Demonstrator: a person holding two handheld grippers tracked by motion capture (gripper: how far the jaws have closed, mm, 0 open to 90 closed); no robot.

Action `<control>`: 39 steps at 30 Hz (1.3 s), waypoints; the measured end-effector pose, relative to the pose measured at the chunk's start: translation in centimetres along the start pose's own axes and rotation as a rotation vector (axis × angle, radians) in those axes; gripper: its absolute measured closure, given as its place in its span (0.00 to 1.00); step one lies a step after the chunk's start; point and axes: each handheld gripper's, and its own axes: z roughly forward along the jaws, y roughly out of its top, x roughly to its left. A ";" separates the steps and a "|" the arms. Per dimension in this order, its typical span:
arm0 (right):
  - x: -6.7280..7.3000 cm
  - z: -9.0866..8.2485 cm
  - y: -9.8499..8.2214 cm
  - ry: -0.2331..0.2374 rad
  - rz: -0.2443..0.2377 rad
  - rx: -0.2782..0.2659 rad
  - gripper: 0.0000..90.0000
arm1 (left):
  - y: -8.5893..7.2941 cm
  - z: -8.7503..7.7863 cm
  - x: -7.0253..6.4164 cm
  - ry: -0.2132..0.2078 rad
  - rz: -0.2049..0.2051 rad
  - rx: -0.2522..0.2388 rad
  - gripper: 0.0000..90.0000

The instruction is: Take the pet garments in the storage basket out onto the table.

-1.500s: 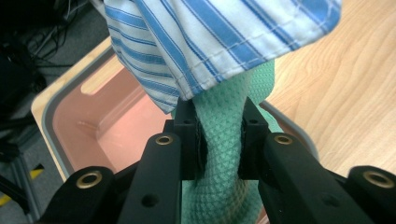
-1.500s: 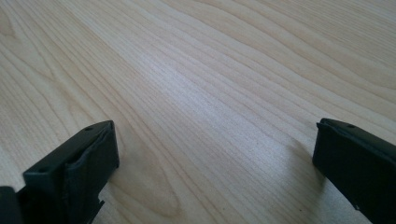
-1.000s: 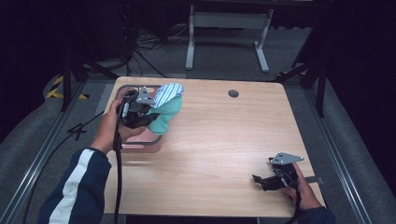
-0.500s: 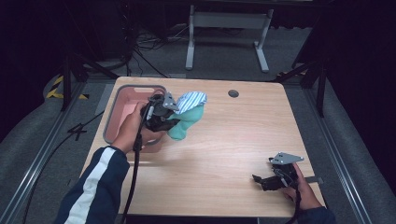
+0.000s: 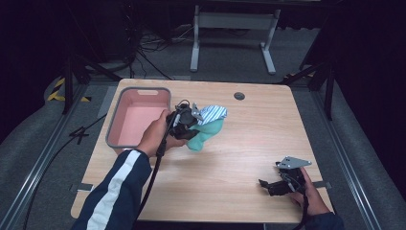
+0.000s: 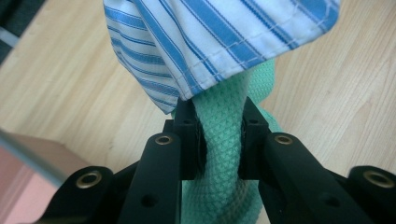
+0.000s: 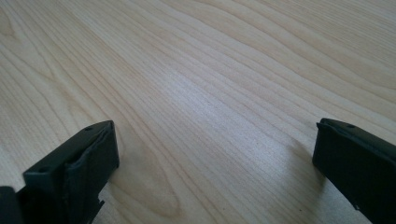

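1. Left gripper of mine is pinching the green cloth, with the striped cloth over it, centre-left of the high view beside the pink bin.
2. Right gripper stands spread above the bare table.

A pale wooden table with rounded corners carries a pink rectangular plastic tub with a grey rim, just behind the left gripper. A small dark round grommet sits in the tabletop beyond that gripper, near the far edge.
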 end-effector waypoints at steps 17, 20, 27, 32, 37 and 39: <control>0.0 0.0 0.0 0.001 0.002 0.001 0.01 | 0.2 7.3 -1.1 -0.118 -0.050 0.045 0.83; 0.0 0.0 0.0 0.001 0.002 0.002 0.01 | 0.0 8.3 -1.5 -0.145 -0.059 0.034 0.83; 0.0 0.0 0.0 0.001 0.002 0.002 0.01 | -0.4 10.5 -2.4 -0.176 -0.073 0.051 0.82; 0.0 0.0 0.0 0.001 0.002 0.002 0.01 | -0.5 11.4 -2.9 -0.179 -0.061 0.058 0.81; 0.0 0.0 0.0 0.001 0.002 0.002 0.01 | -0.6 11.6 -3.1 -0.175 -0.073 0.048 0.80; 0.0 0.0 0.0 0.001 0.002 0.002 0.01 | -0.6 11.5 -3.1 -0.177 -0.070 0.057 0.79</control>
